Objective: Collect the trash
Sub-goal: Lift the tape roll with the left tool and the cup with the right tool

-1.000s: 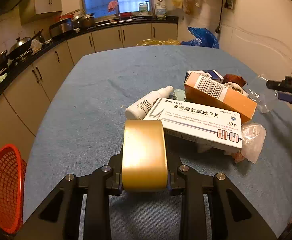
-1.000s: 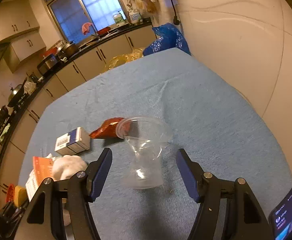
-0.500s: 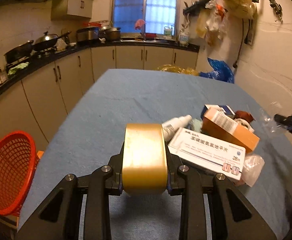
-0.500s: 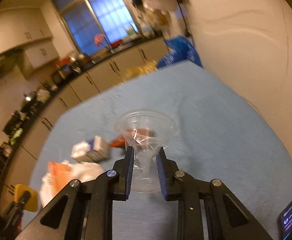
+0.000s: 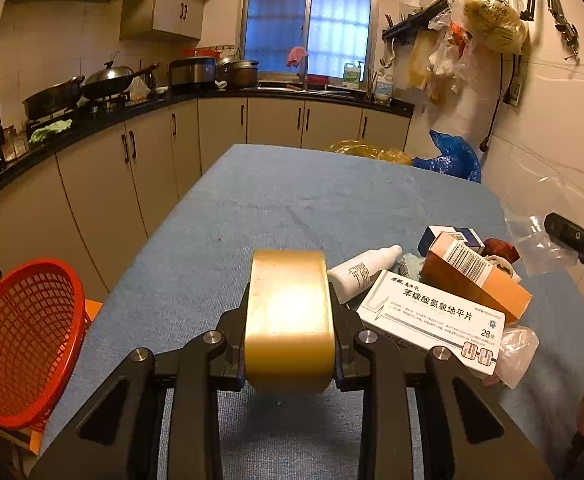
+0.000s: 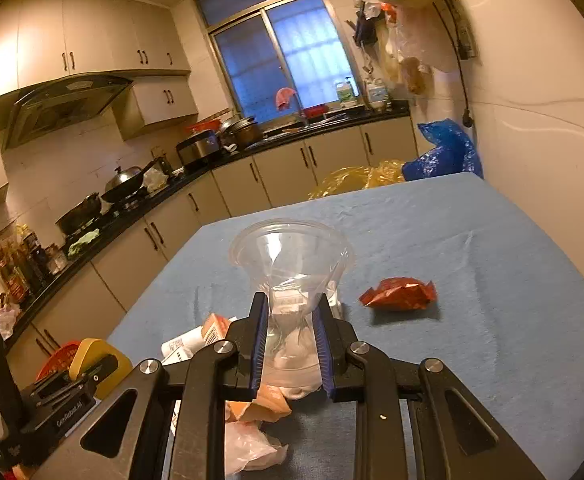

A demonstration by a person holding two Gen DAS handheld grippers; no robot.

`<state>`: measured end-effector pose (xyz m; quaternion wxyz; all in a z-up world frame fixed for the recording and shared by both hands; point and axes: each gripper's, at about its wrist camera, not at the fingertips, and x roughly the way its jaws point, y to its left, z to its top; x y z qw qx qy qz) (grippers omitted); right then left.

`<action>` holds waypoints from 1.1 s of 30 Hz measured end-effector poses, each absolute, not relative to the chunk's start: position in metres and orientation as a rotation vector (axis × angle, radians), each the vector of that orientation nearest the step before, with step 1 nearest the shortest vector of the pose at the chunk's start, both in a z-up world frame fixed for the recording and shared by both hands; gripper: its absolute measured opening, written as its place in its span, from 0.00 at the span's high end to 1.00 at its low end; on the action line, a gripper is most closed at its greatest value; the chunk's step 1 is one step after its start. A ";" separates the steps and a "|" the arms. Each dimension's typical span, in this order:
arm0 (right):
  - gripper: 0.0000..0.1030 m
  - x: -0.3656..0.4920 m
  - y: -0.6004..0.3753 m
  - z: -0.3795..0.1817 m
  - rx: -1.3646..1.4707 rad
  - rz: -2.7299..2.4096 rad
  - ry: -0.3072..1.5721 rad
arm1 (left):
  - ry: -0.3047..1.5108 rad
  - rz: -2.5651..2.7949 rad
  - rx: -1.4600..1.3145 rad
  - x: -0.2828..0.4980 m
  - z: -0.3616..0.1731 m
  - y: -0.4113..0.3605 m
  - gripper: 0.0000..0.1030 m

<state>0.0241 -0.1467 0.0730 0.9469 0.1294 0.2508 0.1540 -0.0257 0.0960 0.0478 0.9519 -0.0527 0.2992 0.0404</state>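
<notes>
My left gripper is shut on a gold tape roll and holds it above the blue table. My right gripper is shut on a crumpled clear plastic cup, lifted above the table; the cup also shows at the right edge of the left wrist view. On the table lies a trash pile: a white medicine box, an orange box, a white bottle and a plastic wrapper. A red wrapper lies apart. A red basket stands left of the table.
Kitchen cabinets and a counter with pans run along the left and back. A tiled wall is close on the right. Yellow and blue bags sit past the table's far edge.
My right gripper closed on the clear cup and lifted it off the table. My left gripper rose and tilted up with the tape roll; the red basket came further into view.
</notes>
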 end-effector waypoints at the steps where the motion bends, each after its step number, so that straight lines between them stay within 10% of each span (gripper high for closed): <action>1: 0.77 0.023 -0.147 0.072 0.262 0.316 0.504 | 0.611 0.083 -0.109 -0.026 0.048 0.096 0.72; 33: 0.77 0.007 -0.132 0.062 0.148 0.363 0.444 | 0.570 0.069 -0.138 -0.033 0.054 0.100 0.72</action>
